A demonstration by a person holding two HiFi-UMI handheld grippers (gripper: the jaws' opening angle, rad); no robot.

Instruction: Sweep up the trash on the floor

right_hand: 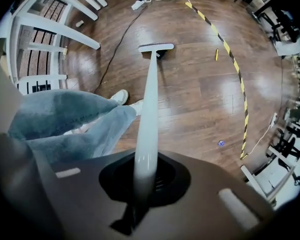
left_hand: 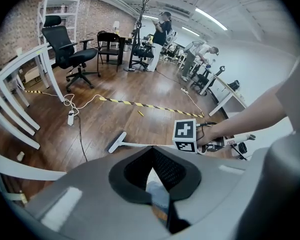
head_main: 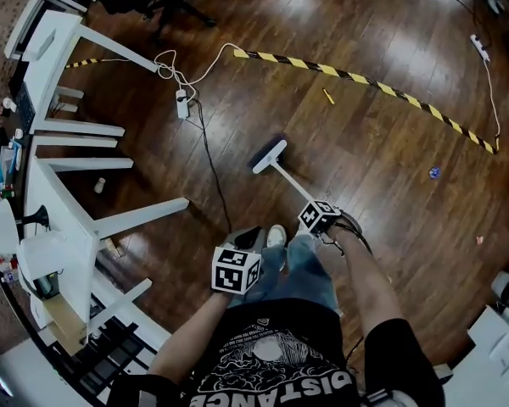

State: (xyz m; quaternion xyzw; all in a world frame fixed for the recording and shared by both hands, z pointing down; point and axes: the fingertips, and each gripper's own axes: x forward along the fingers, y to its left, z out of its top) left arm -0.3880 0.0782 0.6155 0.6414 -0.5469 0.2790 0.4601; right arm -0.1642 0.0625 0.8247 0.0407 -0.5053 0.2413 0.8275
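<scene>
A broom with a long white handle (right_hand: 149, 114) rests its head (head_main: 269, 156) on the dark wood floor ahead of my feet. My right gripper (right_hand: 145, 176) is shut on the handle's upper end; in the head view its marker cube (head_main: 318, 216) shows at the middle right. My left gripper (left_hand: 152, 151) hangs near my left leg, its dark pads meeting with nothing between them. Trash lies scattered: a yellow scrap (head_main: 328, 96) beyond the broom head, a small blue scrap (head_main: 434, 173) at the right, and a tiny pink bit (head_main: 479, 240) further right.
White table frames (head_main: 76, 130) fill the left side. A power strip (head_main: 181, 104) with trailing cables lies near them. Black-and-yellow tape (head_main: 365, 81) runs across the floor behind the trash. An office chair (left_hand: 65, 49) and people (left_hand: 162, 26) are further off.
</scene>
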